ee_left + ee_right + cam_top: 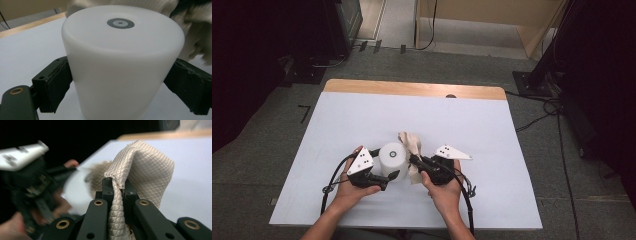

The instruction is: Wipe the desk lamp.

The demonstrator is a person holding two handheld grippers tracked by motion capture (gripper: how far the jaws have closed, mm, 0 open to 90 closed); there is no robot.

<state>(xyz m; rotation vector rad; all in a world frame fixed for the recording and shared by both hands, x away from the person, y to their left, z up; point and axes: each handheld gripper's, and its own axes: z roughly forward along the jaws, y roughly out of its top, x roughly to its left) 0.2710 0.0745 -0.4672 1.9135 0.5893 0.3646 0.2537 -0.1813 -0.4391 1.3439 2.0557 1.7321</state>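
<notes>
1. High view first: we see a white table [362, 120] with a wooden far edge, and both of the person's hands near its front middle.
2. We find the white cylinder [392, 156] standing upright between the two grippers, a grey ring mark on its flat top.
3. We read the left gripper [388, 176] as closed on that cylinder: in the left gripper view its two black pads [58, 82] press against opposite sides of the cylinder [120, 72].
4. We see the right gripper [413, 161] pinched tight on a beige quilted cloth [411, 145]; in the right gripper view the fabric [140, 172] is clamped between the jaws and rises in a fold above them.
5. We note the cloth lies just beside the cylinder, on its right; whether they touch we cannot tell.
</notes>
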